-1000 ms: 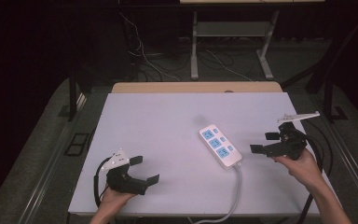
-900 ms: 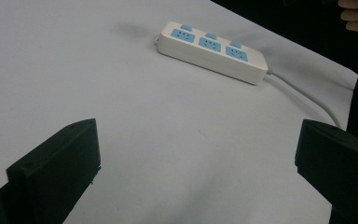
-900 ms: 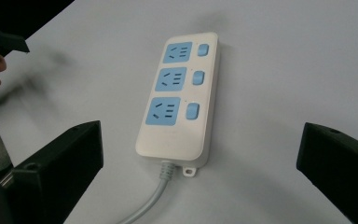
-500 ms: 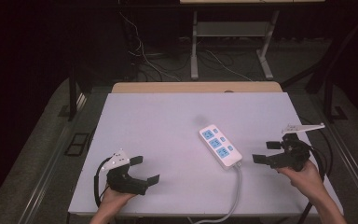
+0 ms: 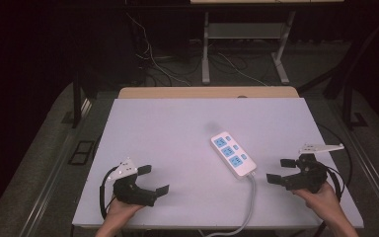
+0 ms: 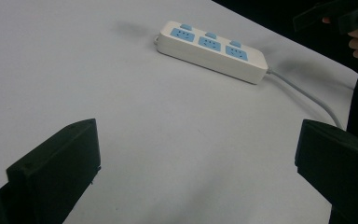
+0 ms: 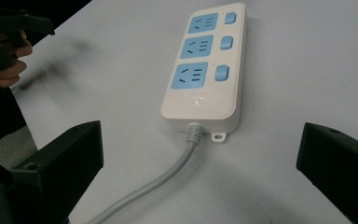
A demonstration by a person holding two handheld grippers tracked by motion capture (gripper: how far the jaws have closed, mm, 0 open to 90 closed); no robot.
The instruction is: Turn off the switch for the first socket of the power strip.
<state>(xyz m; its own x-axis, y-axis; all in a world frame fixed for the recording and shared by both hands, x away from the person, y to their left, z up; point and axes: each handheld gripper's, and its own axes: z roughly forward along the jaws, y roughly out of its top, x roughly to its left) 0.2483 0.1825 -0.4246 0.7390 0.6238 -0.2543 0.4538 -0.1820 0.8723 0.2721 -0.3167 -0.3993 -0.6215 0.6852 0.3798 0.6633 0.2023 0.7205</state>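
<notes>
A white power strip [image 5: 233, 154] with three blue sockets and three blue switches lies on the white table [image 5: 177, 133], right of centre; its grey cable [image 5: 246, 202] runs off the near edge. It also appears as the strip [image 6: 212, 44] in the left gripper view and the strip [image 7: 207, 65] in the right gripper view. My left gripper [image 5: 154, 179] rests at the near left, open and empty. My right gripper [image 5: 280, 171] is open and empty just right of the strip's cable end, low over the table. In the right gripper view the cable [image 7: 168, 177] leaves the strip between the jaws.
A wooden edge [image 5: 207, 92] borders the table's far side. Beyond it, on the dark floor, lie loose cables [image 5: 168, 64] and the legs of another table [image 5: 206, 49]. Metal rails [image 5: 54, 168] run along the table's left and right sides.
My right gripper has moved toward the near edge and lower, coming beside the strip's cable end. The left gripper and the strip have stayed put.
</notes>
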